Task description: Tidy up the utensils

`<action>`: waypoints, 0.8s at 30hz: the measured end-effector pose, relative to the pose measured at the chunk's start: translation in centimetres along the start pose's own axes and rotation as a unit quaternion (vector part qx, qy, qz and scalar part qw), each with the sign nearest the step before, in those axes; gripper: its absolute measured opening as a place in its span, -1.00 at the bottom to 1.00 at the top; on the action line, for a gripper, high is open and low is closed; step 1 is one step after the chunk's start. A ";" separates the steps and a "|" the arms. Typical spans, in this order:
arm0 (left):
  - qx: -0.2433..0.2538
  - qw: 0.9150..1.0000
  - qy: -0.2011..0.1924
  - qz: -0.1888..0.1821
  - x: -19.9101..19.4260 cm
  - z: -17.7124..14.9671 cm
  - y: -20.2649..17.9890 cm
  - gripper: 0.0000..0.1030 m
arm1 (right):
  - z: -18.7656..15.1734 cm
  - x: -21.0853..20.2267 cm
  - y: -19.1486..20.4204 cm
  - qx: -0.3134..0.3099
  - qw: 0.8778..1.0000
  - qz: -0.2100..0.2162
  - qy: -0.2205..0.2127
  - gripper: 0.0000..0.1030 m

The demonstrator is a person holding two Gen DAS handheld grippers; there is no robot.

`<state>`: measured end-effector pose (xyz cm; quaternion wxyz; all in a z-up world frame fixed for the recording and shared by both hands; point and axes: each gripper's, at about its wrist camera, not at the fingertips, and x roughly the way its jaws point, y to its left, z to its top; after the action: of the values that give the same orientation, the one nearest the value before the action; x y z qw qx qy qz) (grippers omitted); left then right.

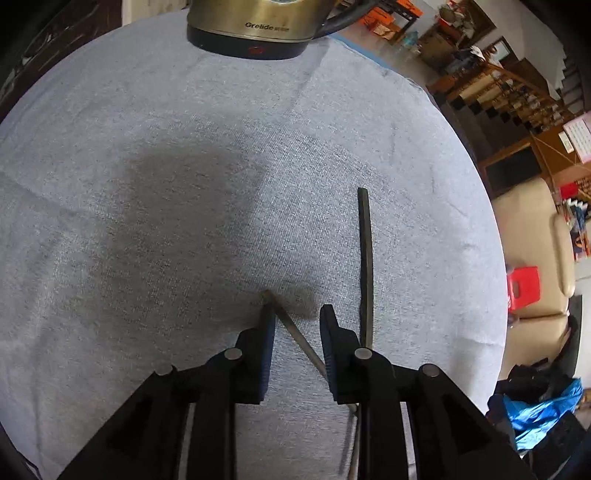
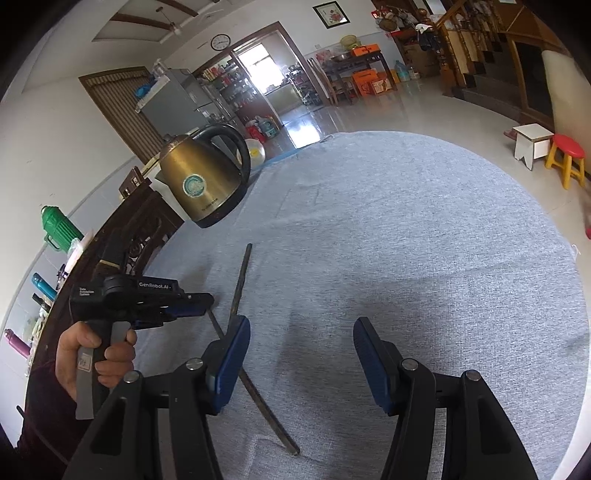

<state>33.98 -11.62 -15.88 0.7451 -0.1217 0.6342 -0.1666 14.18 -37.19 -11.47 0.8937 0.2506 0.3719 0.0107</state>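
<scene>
Two chopsticks lie on the grey-blue tablecloth. In the left wrist view a brownish chopstick runs slantwise between the fingers of my left gripper; the jaws stand a little apart and the pads do not press on it. A dark chopstick lies just right of the right finger. In the right wrist view my right gripper is open over bare cloth with nothing between its fingers. The brownish chopstick and the dark chopstick lie by its left finger. A hand holds the left gripper at the left, tip down on the cloth.
A brass-coloured electric kettle stands at the far edge of the table. Dark carved wooden furniture borders the table's left side. On the floor beyond are a red and yellow stool, a white stool and a beige sofa.
</scene>
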 end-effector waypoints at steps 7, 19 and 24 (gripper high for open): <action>-0.006 1.000 -0.007 0.004 -0.1 -0.7 -0.9 -0.43 | -0.1 -0.2 0.0 -0.001 1.000 0.004 -0.005 0.20; 0.157 0.979 -0.052 0.118 1.4 0.0 -5.3 -0.97 | 0.3 -1.3 -0.2 -0.005 1.000 -0.006 -0.015 0.20; 0.168 0.975 -0.026 0.142 1.0 0.4 -2.3 -1.00 | 0.5 -0.8 0.7 -0.018 1.000 -0.003 -0.009 0.20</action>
<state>34.28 -14.13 -15.85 0.7873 0.0921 0.5883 -0.1598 14.06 -37.01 -10.33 0.9015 0.2334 0.3643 0.0123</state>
